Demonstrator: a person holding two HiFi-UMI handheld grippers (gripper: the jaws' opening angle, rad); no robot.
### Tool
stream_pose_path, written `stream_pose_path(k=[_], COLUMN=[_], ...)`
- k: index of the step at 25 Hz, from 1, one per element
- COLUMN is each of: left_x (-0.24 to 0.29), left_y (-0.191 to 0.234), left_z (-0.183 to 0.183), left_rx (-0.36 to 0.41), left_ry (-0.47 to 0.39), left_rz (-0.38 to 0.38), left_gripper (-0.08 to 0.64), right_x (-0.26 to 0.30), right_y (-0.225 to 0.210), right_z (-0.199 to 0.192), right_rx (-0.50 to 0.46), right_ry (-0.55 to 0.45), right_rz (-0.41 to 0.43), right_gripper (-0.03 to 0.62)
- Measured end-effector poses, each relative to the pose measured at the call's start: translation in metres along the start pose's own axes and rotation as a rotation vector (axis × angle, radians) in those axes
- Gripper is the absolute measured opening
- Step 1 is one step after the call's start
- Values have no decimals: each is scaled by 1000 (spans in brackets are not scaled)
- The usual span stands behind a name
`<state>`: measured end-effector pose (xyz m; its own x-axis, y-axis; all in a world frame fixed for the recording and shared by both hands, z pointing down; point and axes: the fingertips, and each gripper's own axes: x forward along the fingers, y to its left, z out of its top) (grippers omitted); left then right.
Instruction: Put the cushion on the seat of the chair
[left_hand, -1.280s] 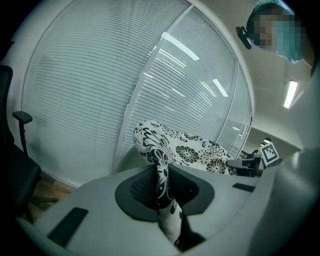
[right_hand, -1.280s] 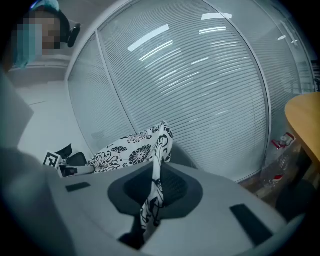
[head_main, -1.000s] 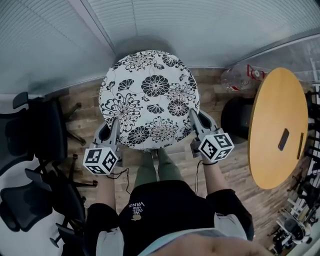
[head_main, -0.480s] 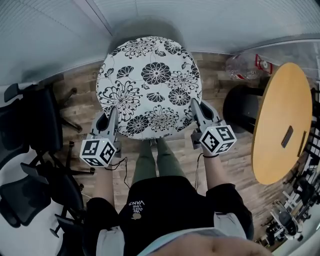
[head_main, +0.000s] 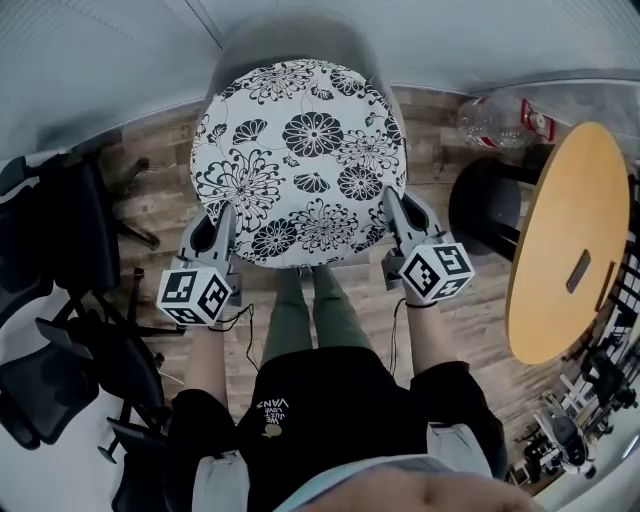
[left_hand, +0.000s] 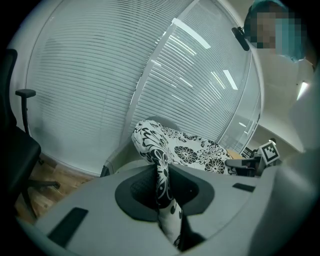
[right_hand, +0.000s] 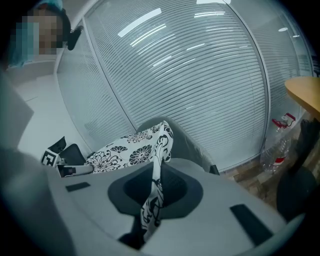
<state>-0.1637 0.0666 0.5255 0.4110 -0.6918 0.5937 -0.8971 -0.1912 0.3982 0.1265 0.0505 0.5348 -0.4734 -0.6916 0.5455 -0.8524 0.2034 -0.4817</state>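
Note:
A round white cushion (head_main: 300, 160) with black flowers hangs flat between both grippers, above the person's legs. My left gripper (head_main: 222, 225) is shut on its near left edge, and my right gripper (head_main: 393, 215) is shut on its near right edge. In the left gripper view the cushion's fabric (left_hand: 190, 147) runs pinched between the jaws of my left gripper (left_hand: 162, 185). The right gripper view shows the cushion (right_hand: 130, 145) caught the same way in my right gripper (right_hand: 154, 187). A grey chair (head_main: 290, 35) stands just beyond the cushion, and its seat is mostly hidden under it.
A round wooden table (head_main: 570, 240) stands at the right, with a dark stool (head_main: 480, 215) and a plastic bottle (head_main: 495, 120) beside it. Black office chairs (head_main: 60, 260) crowd the left. A glass wall with blinds (left_hand: 100, 75) runs behind the grey chair.
The head view has shifted, so more of the grey chair shows beyond the cushion. Both grippers keep the same hold on the cushion's edges.

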Motion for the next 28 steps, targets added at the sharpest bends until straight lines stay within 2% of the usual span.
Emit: stream_pose_path(k=[28], left_x=[4], left_y=[7], left_z=[-4], left_rx=[-18], left_ry=[15], left_rz=[34], left_gripper=[60], right_x=[4], right_y=[-6], right_z=[-3], right_rx=[-27], right_ry=[27], right_rz=[-37], right_gripper=[34])
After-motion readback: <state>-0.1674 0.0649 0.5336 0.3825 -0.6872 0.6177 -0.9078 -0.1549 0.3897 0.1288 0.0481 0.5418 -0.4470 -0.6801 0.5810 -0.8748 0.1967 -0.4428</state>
